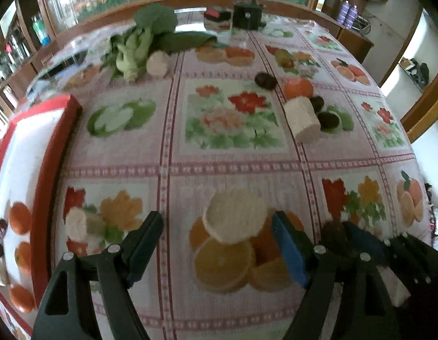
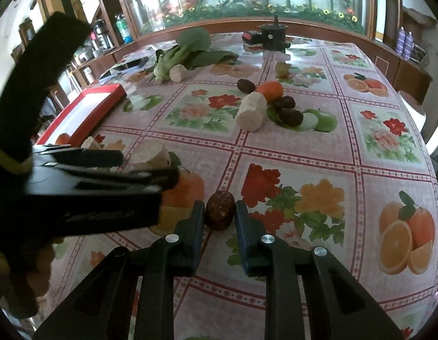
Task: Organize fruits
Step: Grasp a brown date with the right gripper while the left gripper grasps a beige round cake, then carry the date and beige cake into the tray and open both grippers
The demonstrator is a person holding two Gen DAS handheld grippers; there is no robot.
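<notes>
1. Flower-and-fruit cloth covers the tabletop (image 2: 318,147); a red tray (image 1: 53,153) sits at nine o'clock with oranges in it.
2. Right claw (image 2: 219,212) is clamped on a dark date (image 2: 219,211).
3. Left claw (image 1: 217,243) hangs open around a pale root slice (image 1: 234,215).
4. Pick-up in hand; next, likely carry the date to the tray.

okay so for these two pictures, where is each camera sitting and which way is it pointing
Left wrist: on the left gripper, angled down across the table; open jaws straddle a pale round slice; right gripper's dark fingers at lower right.
Right wrist: on the right gripper, angled down; jaws shut on a dark date; left gripper crosses at left.
Shared: red tray, orange.
</notes>
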